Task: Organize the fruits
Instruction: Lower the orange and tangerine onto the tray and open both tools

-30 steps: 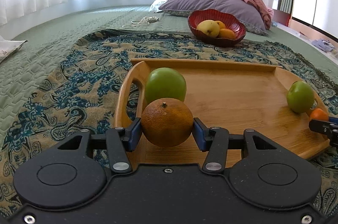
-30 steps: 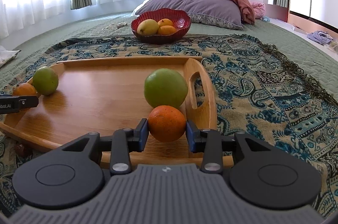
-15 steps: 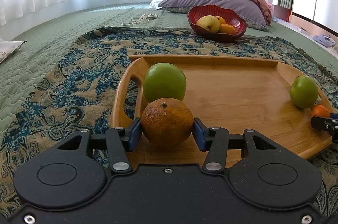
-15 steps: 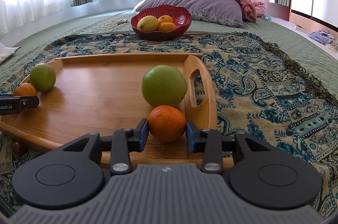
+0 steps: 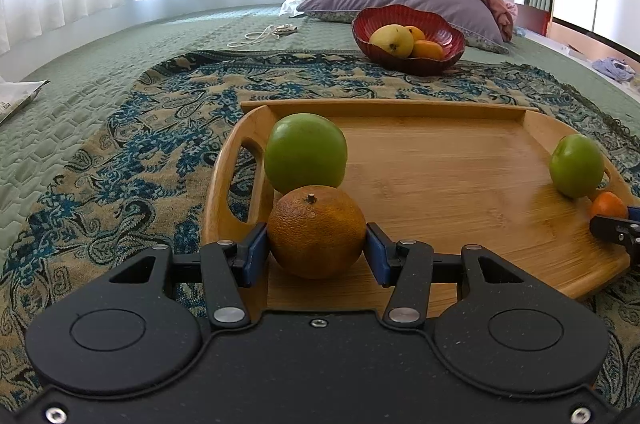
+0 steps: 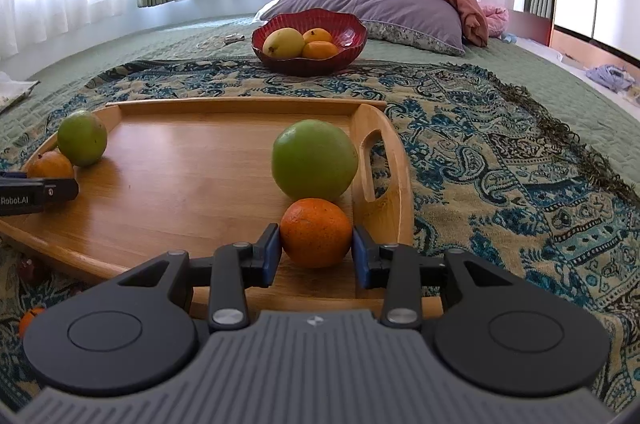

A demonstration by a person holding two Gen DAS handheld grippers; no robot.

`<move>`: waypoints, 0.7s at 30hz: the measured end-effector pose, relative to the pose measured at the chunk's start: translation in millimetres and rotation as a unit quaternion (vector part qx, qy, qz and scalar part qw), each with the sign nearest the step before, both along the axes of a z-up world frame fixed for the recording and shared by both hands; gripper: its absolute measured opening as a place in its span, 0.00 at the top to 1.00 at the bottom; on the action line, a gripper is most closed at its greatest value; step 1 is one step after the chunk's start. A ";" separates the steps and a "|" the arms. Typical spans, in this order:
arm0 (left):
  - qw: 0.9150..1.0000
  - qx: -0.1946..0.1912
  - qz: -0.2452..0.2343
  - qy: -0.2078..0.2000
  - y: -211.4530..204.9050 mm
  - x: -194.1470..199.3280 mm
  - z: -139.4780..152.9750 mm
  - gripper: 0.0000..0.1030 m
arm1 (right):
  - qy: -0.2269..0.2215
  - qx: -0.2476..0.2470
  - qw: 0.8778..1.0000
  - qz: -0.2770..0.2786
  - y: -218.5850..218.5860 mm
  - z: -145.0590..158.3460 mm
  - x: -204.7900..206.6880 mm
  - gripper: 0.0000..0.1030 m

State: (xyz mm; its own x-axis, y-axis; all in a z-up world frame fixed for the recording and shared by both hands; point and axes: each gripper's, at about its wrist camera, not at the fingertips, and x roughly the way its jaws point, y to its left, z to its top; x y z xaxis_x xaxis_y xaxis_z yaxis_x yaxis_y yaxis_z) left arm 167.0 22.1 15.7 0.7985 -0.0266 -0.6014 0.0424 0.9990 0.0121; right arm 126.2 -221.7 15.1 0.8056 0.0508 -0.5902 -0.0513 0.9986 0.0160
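The left tongs (image 5: 316,244) were closed on a big orange (image 5: 316,231), one pad touching each side. It sat low over the tray (image 5: 440,180), near the front left corner and just beside the handle (image 5: 236,176). A green apple (image 5: 306,154) sat right behind it, touching or nearly so.

The right tongs (image 6: 315,252) squeezed a small orange (image 6: 316,233) the same way, by the right handle (image 6: 378,160). A second apple (image 6: 315,159) sat close behind it, near that edge.

The middle of the tray was bare wood, with lots of room. The far rim (image 6: 248,103) was low and straight.

Past the tray, on the rug (image 6: 480,152), stood a red bowl (image 6: 310,40) holding a mango (image 6: 284,43) and two oranges. A purple pillow (image 6: 376,4) lay behind it.
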 end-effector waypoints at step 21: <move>1.000 0.019 -0.012 -0.011 -1.4 -11.0 6.6 0.26 | -0.002 0.000 1.000 0.008 1.8 -1.3 -11.6 0.35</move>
